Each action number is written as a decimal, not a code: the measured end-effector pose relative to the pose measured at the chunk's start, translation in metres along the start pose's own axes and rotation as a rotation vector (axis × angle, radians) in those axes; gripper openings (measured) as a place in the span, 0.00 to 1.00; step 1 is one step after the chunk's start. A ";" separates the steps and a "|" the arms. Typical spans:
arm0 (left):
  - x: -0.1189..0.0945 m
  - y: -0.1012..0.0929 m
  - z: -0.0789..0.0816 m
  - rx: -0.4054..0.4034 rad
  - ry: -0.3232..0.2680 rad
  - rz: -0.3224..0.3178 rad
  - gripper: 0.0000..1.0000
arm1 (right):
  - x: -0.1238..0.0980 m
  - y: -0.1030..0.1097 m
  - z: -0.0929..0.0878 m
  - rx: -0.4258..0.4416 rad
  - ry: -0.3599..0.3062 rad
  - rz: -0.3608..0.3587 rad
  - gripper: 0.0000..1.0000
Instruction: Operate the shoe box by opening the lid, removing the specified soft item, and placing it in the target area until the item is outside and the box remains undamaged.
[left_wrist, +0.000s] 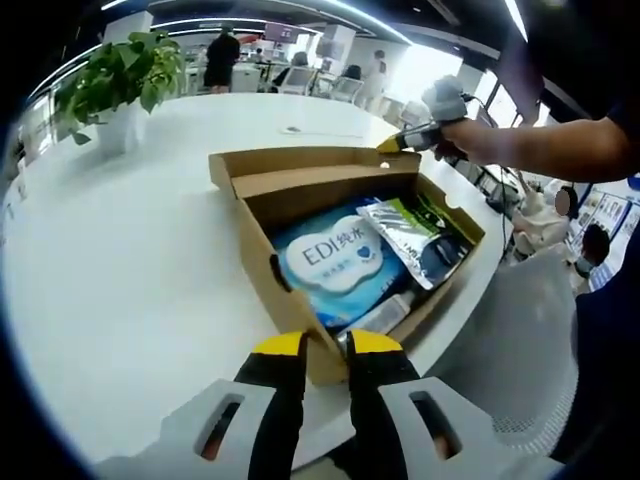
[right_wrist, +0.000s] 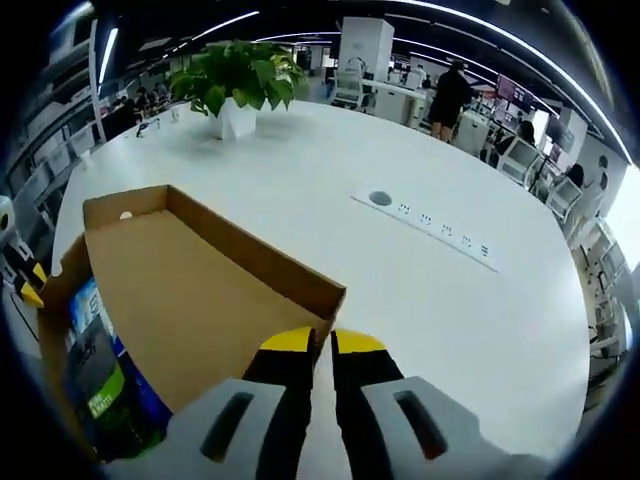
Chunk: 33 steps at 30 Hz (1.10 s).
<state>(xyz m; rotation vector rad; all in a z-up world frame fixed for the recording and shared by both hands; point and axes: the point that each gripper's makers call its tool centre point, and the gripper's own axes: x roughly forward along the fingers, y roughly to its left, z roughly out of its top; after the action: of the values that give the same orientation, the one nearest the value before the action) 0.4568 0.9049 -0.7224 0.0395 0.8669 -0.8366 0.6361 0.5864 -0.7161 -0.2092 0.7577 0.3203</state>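
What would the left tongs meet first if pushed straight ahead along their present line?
Probably the near wall of the open shoe box, which stands directly beyond the left tongs; the blue wipes pack lies behind it.

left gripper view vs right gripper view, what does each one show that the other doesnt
Left gripper view alone: the blue-and-white soft pack readable in the box, a silver-green pouch beside it, and the left gripper at the box's near wall. Right gripper view alone: a strip of table sockets, the inside of the raised lid, and the right gripper at its edge. Shared: the open shoe box, the potted plant, the white table.
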 end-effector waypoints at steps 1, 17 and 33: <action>0.000 0.000 0.000 -0.001 -0.001 0.000 0.13 | -0.001 -0.001 0.002 0.006 -0.011 -0.004 0.12; -0.014 0.003 0.016 -0.003 -0.066 0.019 0.23 | -0.105 0.028 0.014 0.040 -0.181 0.008 0.18; 0.032 -0.075 0.052 0.079 -0.016 -0.185 0.32 | -0.147 0.106 -0.056 0.050 -0.145 0.096 0.28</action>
<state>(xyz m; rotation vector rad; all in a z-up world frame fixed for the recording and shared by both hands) 0.4526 0.8146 -0.6877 0.0224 0.8303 -1.0429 0.4627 0.6380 -0.6602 -0.1010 0.6328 0.4028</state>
